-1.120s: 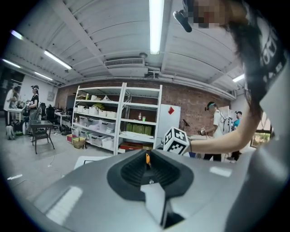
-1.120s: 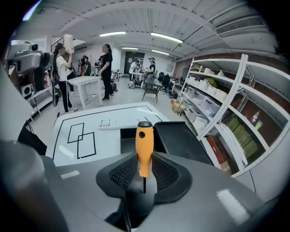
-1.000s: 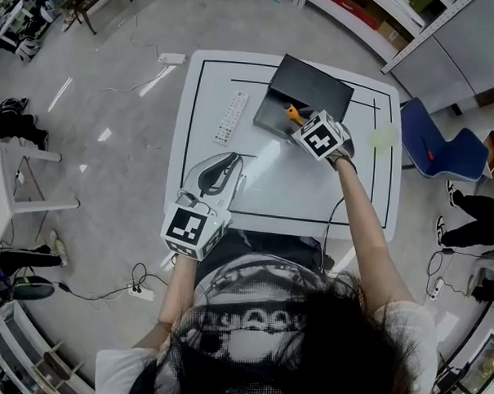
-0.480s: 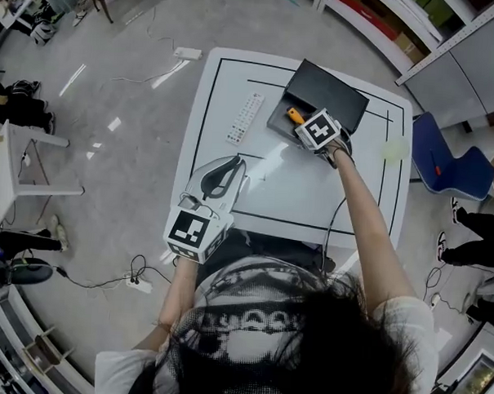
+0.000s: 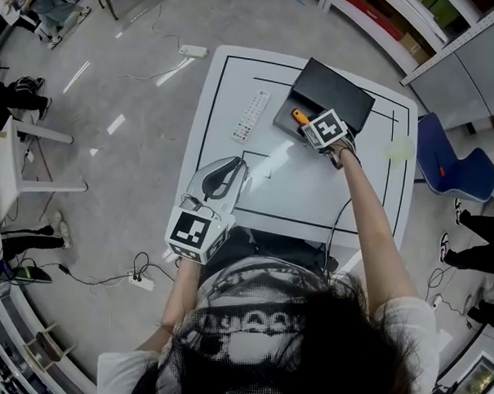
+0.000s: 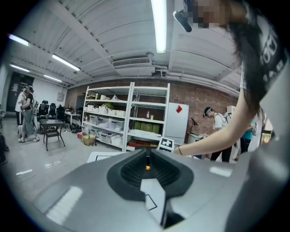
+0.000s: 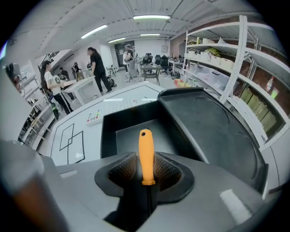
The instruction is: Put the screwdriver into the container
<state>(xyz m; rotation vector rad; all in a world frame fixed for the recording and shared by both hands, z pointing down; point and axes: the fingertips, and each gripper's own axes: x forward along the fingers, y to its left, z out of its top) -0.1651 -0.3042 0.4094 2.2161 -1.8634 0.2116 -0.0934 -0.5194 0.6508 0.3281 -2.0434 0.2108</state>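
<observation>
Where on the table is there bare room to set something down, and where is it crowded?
Free: the table in its middle, bordered by the remote, the container and the left gripper; the far left corner beyond the remote. Crowded: far right, where the right gripper, jaws opening, has the screwdriver between them over the container.

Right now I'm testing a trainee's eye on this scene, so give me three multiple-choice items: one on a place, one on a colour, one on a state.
1. On the table, the remote lies: A right of the container; B left of it; C inside it.
2. Handle colour of the screwdriver: A orange; B blue; C green.
3. The container is: A shut; B open; C overturned.
B, the head view shows it at the container's left; A, orange shows in the right gripper view; B, its lid is tipped back.
</observation>
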